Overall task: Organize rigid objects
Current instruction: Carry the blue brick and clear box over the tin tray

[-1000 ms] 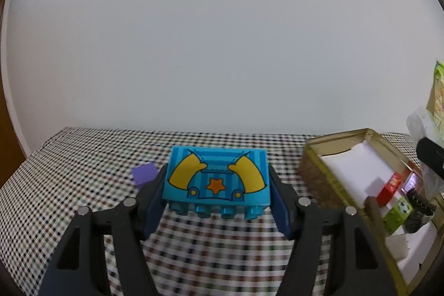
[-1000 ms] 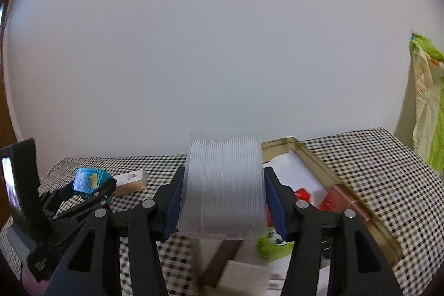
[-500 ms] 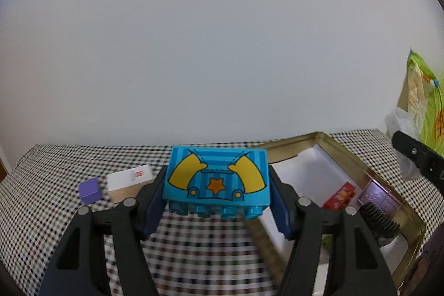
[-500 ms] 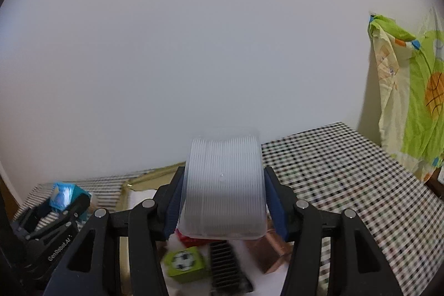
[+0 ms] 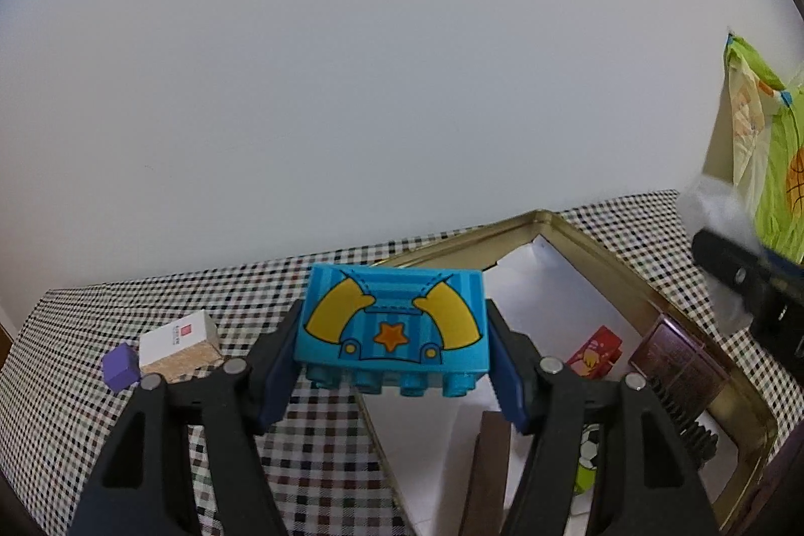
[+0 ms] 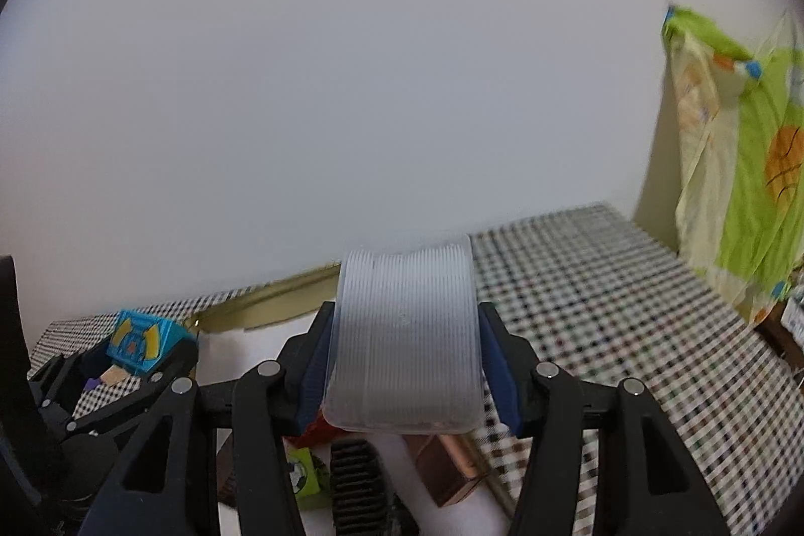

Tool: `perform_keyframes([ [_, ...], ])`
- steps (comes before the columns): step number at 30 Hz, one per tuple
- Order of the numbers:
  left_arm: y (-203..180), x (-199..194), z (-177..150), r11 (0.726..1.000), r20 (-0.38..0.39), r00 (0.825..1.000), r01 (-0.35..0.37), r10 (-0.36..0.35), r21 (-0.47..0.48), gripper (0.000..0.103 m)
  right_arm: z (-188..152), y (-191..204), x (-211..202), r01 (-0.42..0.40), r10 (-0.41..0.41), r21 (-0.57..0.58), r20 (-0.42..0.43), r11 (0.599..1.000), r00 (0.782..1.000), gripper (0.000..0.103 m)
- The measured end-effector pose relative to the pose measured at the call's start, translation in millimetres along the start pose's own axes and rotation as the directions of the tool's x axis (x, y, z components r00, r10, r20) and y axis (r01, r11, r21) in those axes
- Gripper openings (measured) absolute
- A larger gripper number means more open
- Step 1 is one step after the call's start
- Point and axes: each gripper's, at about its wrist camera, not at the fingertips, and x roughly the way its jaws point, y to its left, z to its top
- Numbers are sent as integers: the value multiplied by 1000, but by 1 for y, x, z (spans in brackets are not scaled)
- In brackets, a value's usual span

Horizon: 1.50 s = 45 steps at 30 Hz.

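My left gripper (image 5: 394, 360) is shut on a blue toy brick (image 5: 394, 325) with yellow arms and an orange star, held above the near left edge of a gold tin tray (image 5: 593, 234). My right gripper (image 6: 404, 365) is shut on a clear ribbed plastic box (image 6: 404, 335), held above the tray's right side (image 6: 281, 285). The left gripper with the blue brick (image 6: 138, 340) shows at the left of the right wrist view. In the tray lie a red block (image 5: 595, 347), a brown box (image 5: 676, 360), a green football block (image 5: 588, 460) and a black comb (image 5: 688, 420).
A white and cork block (image 5: 176, 345) and a small purple cube (image 5: 120, 365) lie on the checked tablecloth (image 5: 311, 460) left of the tray. A green and yellow cloth (image 6: 743, 164) hangs at the right. A white wall stands behind the table.
Both views have swung right. The tray has come nearer under my left gripper. My right gripper now sits over the tray's right edge. Both grips are unchanged.
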Motion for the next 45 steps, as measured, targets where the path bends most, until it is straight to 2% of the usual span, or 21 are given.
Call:
perform_keyframes([
  [4, -5, 1, -1, 1000, -14, 1000, 10, -10, 26, 65, -4, 5, 9, -1, 1, -8, -53, 1000, 999, 57],
  [12, -9, 6, -5, 998, -47, 999, 11, -9, 54, 65, -11, 26, 2, 14, -17, -53, -67, 998, 998, 57],
  [26, -14, 13, -9, 994, -83, 996, -25, 33, 103, 65, -8, 29, 14, 22, -31, -79, -111, 997, 993, 57],
  [35, -16, 12, -10, 993, -74, 997, -26, 35, 116, 65, -8, 30, 20, 25, -36, -93, -122, 995, 992, 57],
  [45, -23, 7, -11, 985, -27, 999, -39, 44, 166, 65, -8, 30, 24, 28, -41, -100, -126, 995, 991, 57],
])
